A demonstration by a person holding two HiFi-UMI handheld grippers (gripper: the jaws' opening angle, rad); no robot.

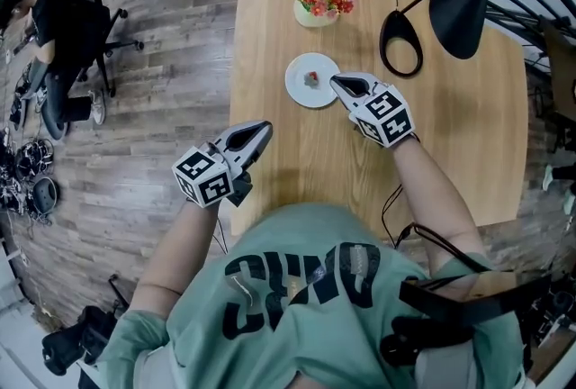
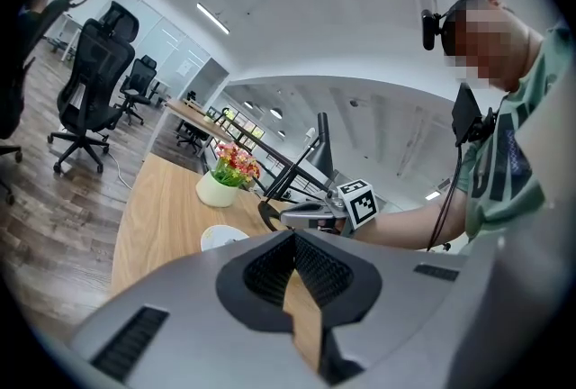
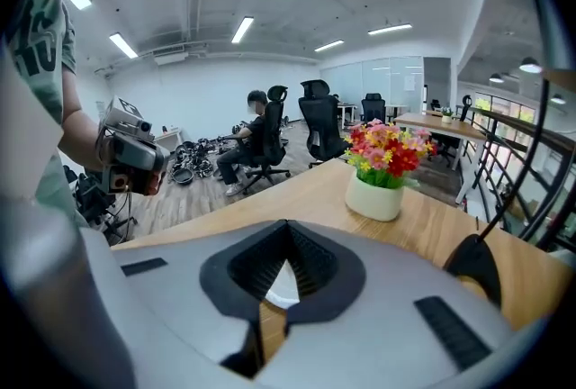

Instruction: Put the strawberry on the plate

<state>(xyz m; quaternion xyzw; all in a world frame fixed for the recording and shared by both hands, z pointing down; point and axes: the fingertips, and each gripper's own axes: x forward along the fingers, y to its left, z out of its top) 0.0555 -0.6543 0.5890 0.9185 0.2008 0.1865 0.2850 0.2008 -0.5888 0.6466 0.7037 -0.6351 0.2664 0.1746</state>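
Right gripper (image 1: 335, 80) pressed together, empty, beside plate (image 1: 295, 90) (strawberry (image 1: 312, 78) on it); left gripper (image 1: 266, 125) closed, empty.

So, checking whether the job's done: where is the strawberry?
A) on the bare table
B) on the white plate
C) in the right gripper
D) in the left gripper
B: the strawberry sits on the white plate, and the right gripper is shut on nothing.

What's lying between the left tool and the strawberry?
Just bare wooden table, then the rim of the white plate holding the strawberry. The head view shows it.
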